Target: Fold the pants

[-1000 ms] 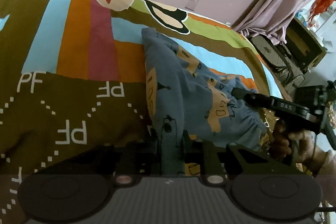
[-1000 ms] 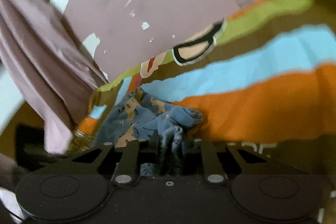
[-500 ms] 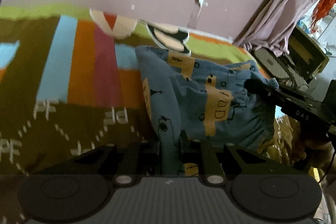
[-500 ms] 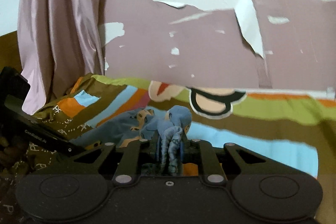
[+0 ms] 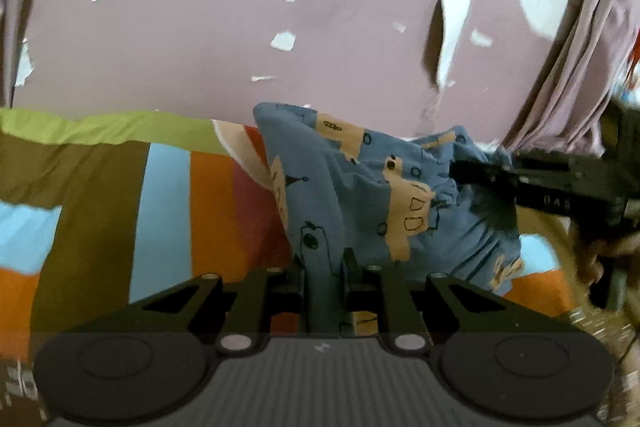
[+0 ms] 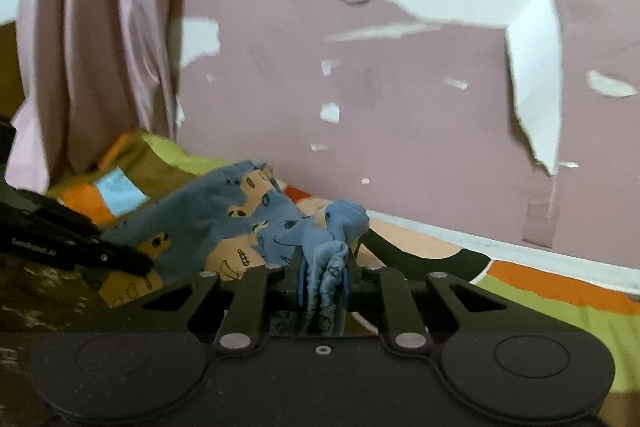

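Note:
The blue pants [image 5: 360, 187] with tan cartoon prints hang lifted above the striped bedspread [image 5: 168, 211]. My left gripper [image 5: 324, 267] is shut on one edge of the pants. My right gripper [image 6: 322, 267] is shut on a bunched edge of the pants [image 6: 224, 219]. The right gripper also shows at the right of the left wrist view [image 5: 472, 171], biting the cloth. The left gripper shows at the left of the right wrist view [image 6: 136, 263], also on the cloth. The pants stretch between the two.
A pink wall [image 5: 240, 47] with peeling white patches rises close behind the bed. A mauve curtain [image 6: 100, 27] hangs at the bed's end. A hand [image 5: 588, 259] holds the right gripper's handle.
Both grippers have risen and tilted up toward the wall, lifting the pants off the bedspread. The pants have spread out between them.

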The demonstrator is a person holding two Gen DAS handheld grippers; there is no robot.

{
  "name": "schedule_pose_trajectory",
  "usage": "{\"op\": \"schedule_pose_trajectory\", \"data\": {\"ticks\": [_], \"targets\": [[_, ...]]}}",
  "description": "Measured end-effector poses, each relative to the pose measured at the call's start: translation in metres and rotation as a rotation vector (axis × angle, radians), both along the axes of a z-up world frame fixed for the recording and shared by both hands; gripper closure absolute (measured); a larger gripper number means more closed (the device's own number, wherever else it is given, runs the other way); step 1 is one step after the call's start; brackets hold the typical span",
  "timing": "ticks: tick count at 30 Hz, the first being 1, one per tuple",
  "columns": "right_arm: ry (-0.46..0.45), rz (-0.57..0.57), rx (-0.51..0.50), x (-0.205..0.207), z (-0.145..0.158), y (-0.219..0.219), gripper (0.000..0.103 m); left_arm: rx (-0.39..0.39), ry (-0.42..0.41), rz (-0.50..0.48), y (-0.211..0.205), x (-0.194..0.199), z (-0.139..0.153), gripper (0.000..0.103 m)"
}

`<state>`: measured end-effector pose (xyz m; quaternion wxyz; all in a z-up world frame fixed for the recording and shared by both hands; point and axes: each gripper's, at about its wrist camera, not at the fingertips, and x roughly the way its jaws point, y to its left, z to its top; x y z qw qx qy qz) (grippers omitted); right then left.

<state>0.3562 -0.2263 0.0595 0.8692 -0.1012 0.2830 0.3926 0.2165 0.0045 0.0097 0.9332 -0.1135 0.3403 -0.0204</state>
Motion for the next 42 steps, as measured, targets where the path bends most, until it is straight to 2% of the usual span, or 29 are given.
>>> {"op": "schedule_pose_trajectory", "data": {"ticks": [3,7,16,19,23,25,27,30,33,37,42], "targets": [[0.038,-0.024,-0.045,0.015,-0.025,0.016,0.086,0.006,0.047,0.006,0.005,0.016,-0.018,0.085],[0.081,-0.073,-0.031,0.022,-0.045,0.012,0.085,0.014,0.046,-0.007,0.01,0.017,-0.028,0.085],[0.104,-0.097,0.005,0.021,-0.053,0.007,0.082,0.026,0.047,-0.017,0.01,0.015,-0.029,0.083],[0.109,-0.105,0.008,0.022,-0.052,0.007,0.078,0.02,0.053,-0.012,0.011,0.016,-0.029,0.08],[0.105,-0.125,0.01,0.019,-0.052,0.005,0.07,0.013,0.058,0.009,0.014,0.016,-0.029,0.069],[0.098,-0.136,0.01,0.016,-0.051,0.004,0.06,0.004,0.066,0.016,0.015,0.015,-0.029,0.062],[0.079,-0.153,0.024,0.008,-0.048,0.0,0.038,-0.002,0.069,0.027,0.016,0.013,-0.027,0.043],[0.026,-0.187,0.049,-0.009,-0.042,-0.006,0.018,0.005,0.036,0.047,0.015,0.004,-0.02,0.024],[-0.027,-0.244,0.056,-0.028,-0.036,-0.012,0.004,0.031,0.01,0.058,0.012,-0.004,-0.012,0.01],[-0.109,-0.32,0.043,-0.056,-0.027,-0.019,0.001,0.078,-0.031,0.094,0.006,-0.018,-0.003,0.001],[-0.102,-0.407,0.079,-0.094,-0.02,-0.025,0.001,0.125,-0.059,0.092,-0.004,-0.039,0.002,0.0]]}}
